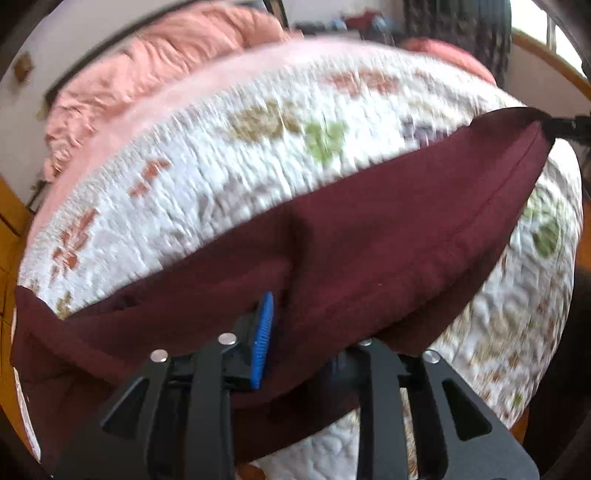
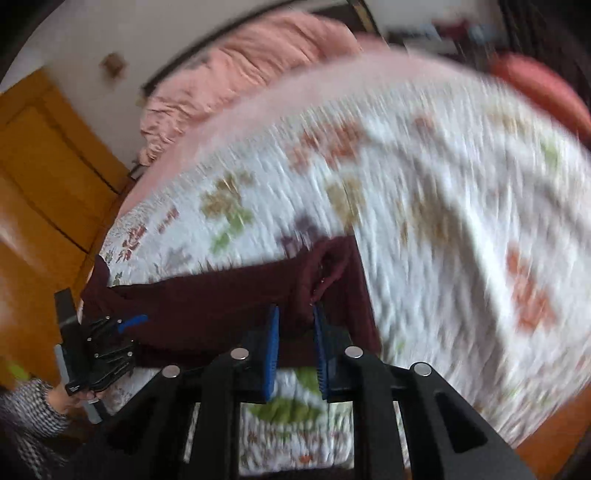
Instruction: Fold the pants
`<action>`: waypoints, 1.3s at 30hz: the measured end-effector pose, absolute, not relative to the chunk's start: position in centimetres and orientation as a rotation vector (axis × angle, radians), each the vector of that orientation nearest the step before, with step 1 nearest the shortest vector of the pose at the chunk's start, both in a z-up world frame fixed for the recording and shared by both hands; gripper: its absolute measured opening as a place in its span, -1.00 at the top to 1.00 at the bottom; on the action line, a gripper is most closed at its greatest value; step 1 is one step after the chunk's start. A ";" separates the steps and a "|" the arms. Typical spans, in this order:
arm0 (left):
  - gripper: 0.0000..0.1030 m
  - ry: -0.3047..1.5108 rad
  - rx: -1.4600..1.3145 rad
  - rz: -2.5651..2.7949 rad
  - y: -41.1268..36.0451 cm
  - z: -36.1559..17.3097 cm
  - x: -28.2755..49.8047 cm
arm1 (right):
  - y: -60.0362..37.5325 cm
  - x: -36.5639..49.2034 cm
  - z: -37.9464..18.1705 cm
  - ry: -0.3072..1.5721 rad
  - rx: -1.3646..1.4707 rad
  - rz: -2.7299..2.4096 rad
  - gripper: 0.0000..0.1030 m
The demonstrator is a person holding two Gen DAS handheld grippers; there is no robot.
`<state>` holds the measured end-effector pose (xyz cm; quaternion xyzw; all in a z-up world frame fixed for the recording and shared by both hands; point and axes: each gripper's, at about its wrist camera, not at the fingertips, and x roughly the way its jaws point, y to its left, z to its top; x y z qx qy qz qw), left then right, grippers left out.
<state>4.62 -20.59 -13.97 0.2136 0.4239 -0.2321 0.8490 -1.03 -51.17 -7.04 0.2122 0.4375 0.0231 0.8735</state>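
Observation:
Dark maroon pants (image 1: pixel 369 236) hang stretched between my two grippers above a bed with a white floral quilt (image 1: pixel 258 155). My left gripper (image 1: pixel 280 339) is shut on one end of the pants; one blue pad (image 1: pixel 264 332) shows, the other is hidden by cloth. My right gripper (image 2: pixel 295 343) is shut on the other end of the pants (image 2: pixel 229 306), bunched cloth between its blue pads (image 2: pixel 272 354). The right gripper shows at the far right of the left wrist view (image 1: pixel 569 127). The left gripper shows at the left of the right wrist view (image 2: pixel 110 339).
A pink bedspread (image 1: pixel 155 85) lies bunched at the head of the bed. A wooden door (image 2: pixel 40 177) stands left of the bed. Dark furniture with clutter (image 1: pixel 369 22) is beyond the bed. The person's hand and checked sleeve (image 2: pixel 33 410) are at lower left.

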 end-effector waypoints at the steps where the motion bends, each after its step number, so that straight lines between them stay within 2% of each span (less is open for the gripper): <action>1: 0.41 0.884 0.444 -0.480 -20.8 -13.9 4.5 | -51.2 -0.6 -6.6 0.917 0.418 0.038 0.67; 3: 0.33 0.923 0.435 -0.474 -21.3 -14.6 4.6 | -51.8 0.2 -7.7 0.958 0.425 0.024 0.67; 7: 0.29 0.934 0.503 -0.465 -22.0 -16.6 4.2 | -52.0 0.9 -14.1 1.194 0.430 -0.031 0.65; 8: 0.29 0.925 0.510 -0.467 -22.0 -16.6 4.1 | -51.8 0.7 -14.6 1.190 0.431 -0.041 0.63; 9: 0.28 0.925 0.513 -0.471 -21.9 -16.5 4.1 | -51.8 0.6 -14.5 1.177 0.436 -0.047 0.56; 12: 0.11 0.952 0.492 -0.498 -21.5 -16.0 4.3 | -51.6 0.5 -12.4 1.158 0.407 -0.107 0.18; 13: 0.08 0.965 0.482 -0.514 -21.4 -15.6 4.2 | -51.5 0.4 -11.4 1.141 0.384 -0.124 0.18; 18: -0.50 0.940 0.421 -0.567 -20.0 -13.5 2.3 | -47.6 1.8 -7.9 1.047 0.397 0.024 0.18; 25: -0.49 0.950 0.299 -0.563 -15.8 -12.5 0.6 | -41.7 5.9 -15.3 1.254 0.347 0.089 0.27; 30: -0.50 0.960 0.213 -0.413 -8.2 -11.4 1.1 | -39.5 7.3 -12.1 1.235 0.244 0.064 0.23; 32: -0.50 1.010 0.179 -0.335 -4.5 -12.0 2.1 | -37.2 7.1 -10.0 1.195 0.231 0.159 0.16; 35: -0.48 1.085 0.096 -0.214 1.0 -13.3 3.3 | -30.5 8.9 -7.8 1.145 0.234 0.410 -0.06; 37: -0.48 1.105 0.032 -0.163 3.7 -13.4 3.6 | -25.5 10.2 -7.1 1.118 0.198 0.555 -0.36; 39: -0.48 1.104 -0.028 -0.127 6.1 -13.0 3.6 | -21.1 11.3 -6.9 1.112 0.127 0.628 -0.38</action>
